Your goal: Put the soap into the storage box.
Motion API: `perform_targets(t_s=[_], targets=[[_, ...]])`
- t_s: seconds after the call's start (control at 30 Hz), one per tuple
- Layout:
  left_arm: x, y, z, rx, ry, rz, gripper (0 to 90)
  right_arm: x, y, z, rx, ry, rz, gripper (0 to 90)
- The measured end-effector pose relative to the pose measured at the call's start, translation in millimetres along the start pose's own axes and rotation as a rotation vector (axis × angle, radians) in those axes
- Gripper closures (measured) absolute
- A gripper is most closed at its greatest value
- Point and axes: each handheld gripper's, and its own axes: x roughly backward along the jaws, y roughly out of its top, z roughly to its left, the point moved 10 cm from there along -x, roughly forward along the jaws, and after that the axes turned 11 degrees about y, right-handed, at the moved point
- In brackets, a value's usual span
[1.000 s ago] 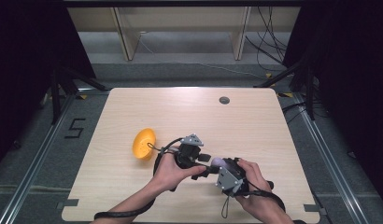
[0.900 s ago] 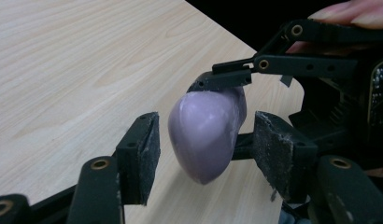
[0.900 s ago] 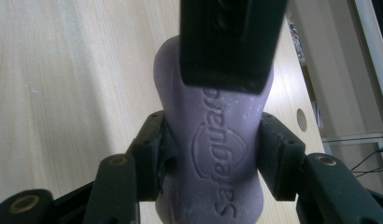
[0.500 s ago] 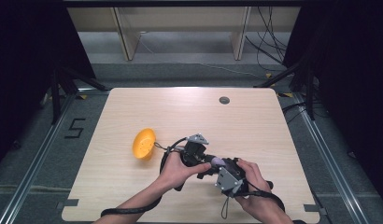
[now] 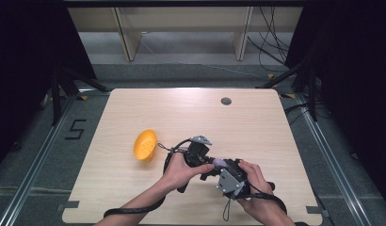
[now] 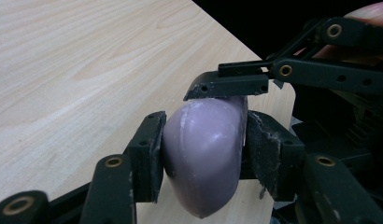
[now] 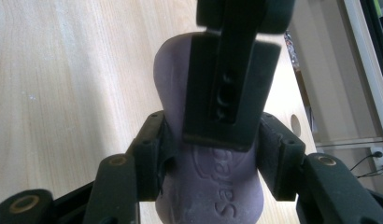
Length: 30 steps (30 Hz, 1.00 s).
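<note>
While both grippers are being held together near the table's [image 5: 111, 188] near edge, a purple bar of soap [image 6: 206, 154] is being pinched between them. The right gripper [image 5: 218, 168] is being gripped by the right hand [image 5: 257, 188], its jaws pressed against the soap's sides. Just left of it, the left gripper [image 5: 211, 161] is being held by the left hand [image 5: 179, 169], its jaws being clamped on the same soap. Farther left, an orange bowl [image 5: 145, 145] is lying tilted on its side. At the far edge, a round grommet [image 5: 226, 100] is being shown.
</note>
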Motion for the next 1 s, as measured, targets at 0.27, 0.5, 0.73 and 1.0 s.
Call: perform_targets(t_s=[0.27, 0.5, 0.73, 1.0], targets=[[-2.6, -0.8, 0.4, 0.026, -0.019, 0.013, 49.8, 0.0, -1.1, -0.7, 0.014, -0.002, 0.011, 50.0], [1.7, -1.5, -0.1, 0.064, -0.067, 0.022, 58.1, -0.8, 0.4, 1.3, 0.023, 0.005, 0.0, 50.0], [2.3, -0.4, 1.5, 0.051, -0.037, -0.001, 58.7, -2.0, 2.2, 0.0, 0.026, 0.0, -0.007, 49.9], [4.9, 3.6, 3.3, 0.011, 0.008, -0.039, 58.8, 1.6, -0.5, -8.6, 0.008, -0.054, -0.018, 33.5]])
